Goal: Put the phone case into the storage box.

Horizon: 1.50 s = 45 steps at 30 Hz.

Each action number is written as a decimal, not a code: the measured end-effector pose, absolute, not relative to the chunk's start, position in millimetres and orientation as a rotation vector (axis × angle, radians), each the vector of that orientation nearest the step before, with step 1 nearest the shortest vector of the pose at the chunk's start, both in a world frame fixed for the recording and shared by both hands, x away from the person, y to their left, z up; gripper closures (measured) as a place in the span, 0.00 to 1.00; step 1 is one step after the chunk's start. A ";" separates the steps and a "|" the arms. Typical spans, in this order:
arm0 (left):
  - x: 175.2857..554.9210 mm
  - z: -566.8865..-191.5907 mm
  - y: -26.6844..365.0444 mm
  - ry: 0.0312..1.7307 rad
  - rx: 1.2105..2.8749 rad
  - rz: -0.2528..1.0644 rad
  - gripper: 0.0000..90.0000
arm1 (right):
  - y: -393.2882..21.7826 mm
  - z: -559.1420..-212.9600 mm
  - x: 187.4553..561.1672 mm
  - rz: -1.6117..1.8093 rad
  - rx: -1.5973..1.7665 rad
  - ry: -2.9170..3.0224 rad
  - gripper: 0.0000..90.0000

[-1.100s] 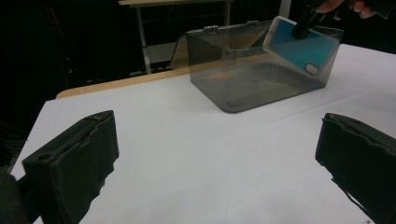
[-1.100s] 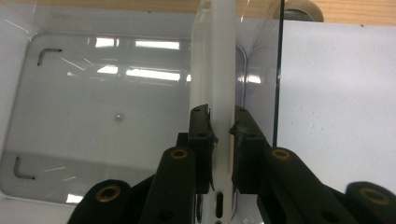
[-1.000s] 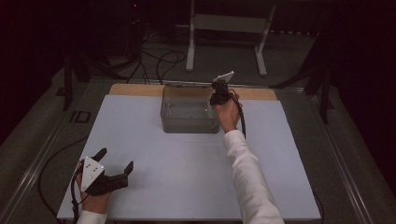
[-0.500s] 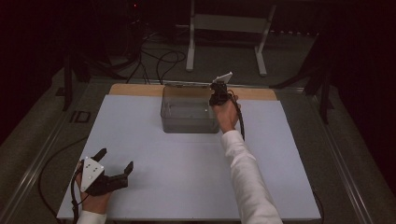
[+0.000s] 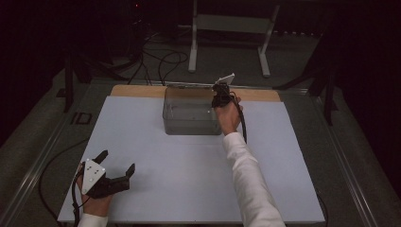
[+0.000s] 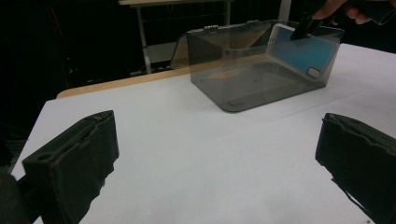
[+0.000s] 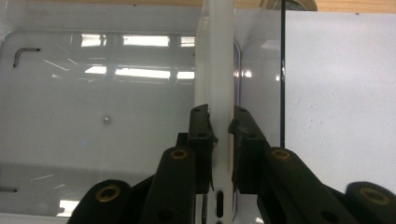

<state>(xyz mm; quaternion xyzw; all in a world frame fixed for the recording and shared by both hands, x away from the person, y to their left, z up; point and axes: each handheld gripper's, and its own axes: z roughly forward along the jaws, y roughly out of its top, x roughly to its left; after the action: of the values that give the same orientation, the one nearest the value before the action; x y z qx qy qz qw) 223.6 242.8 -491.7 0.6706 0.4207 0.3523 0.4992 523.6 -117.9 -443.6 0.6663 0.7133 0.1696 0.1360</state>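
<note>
Right gripper [image 7: 220, 125] pointing down over the clear box [image 5: 191, 111], jaws clamped on the upright edge of a phone case [image 7: 217, 70] inside the box's right end, left gripper [image 5: 115, 166] wide open, holding nothing, well apart near the table's [image 5: 189, 179] front left.

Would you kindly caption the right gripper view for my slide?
Right gripper pinches a thin white phone case on edge over a clear plastic box.

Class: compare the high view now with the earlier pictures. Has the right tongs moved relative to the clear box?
No. The right tongs sit at the same far right corner of the clear box as before.
</note>
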 end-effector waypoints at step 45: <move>223.1 -492.3 241.2 1.012 1.636 0.859 0.00 | -109.7 -426.9 501.4 0.483 1.638 2.162 0.63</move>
<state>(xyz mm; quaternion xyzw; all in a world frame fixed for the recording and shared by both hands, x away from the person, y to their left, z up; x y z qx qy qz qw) 223.1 241.2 -492.3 0.6751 0.4174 0.3542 0.4946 501.4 -109.7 -426.9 0.5836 0.7700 0.1722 0.1920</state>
